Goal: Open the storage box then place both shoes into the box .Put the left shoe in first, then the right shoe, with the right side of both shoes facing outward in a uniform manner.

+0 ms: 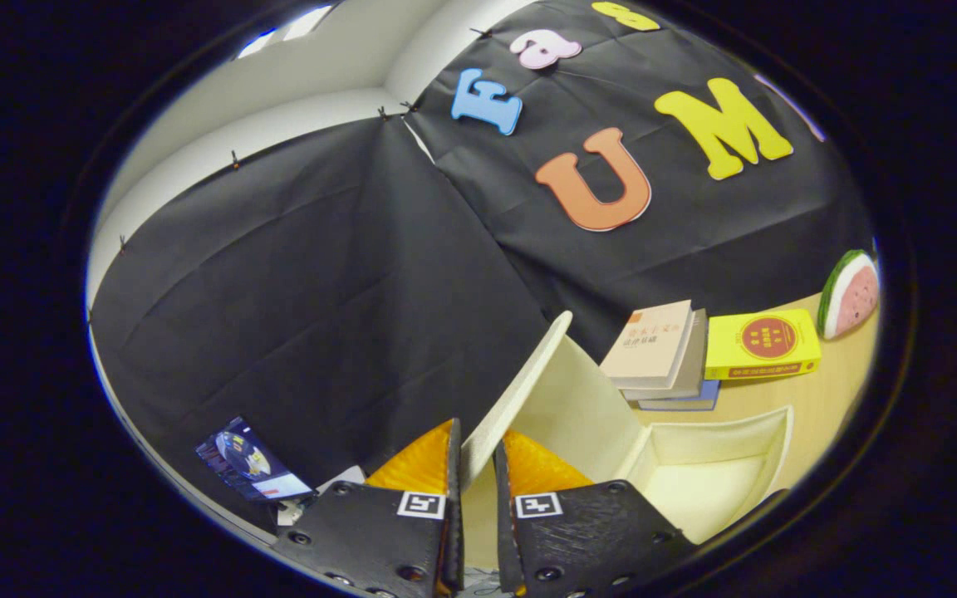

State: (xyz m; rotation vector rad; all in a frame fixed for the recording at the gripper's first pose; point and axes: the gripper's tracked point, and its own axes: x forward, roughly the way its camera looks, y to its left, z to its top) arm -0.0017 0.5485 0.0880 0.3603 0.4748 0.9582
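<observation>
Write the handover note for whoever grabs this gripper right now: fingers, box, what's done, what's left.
Gripper: fingers closed on the edge of the storage box lid, lid raised steeply.
Storage box: on the wooden table, just beyond the fingers, interior open and holding no shoes.
Behind it: a stack of books, a yellow book, a watermelon-slice toy.
Done: box nearly open.
Left: finish swinging the lid back, release, then put in the left shoe, then the right, right sides facing outward.

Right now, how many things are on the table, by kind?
Storage box, lid raised, pinched in the gripper: 1
Books: 3 — two stacked, one yellow
Watermelon-slice toy: 1
Screen device: 1
Total: 6
</observation>
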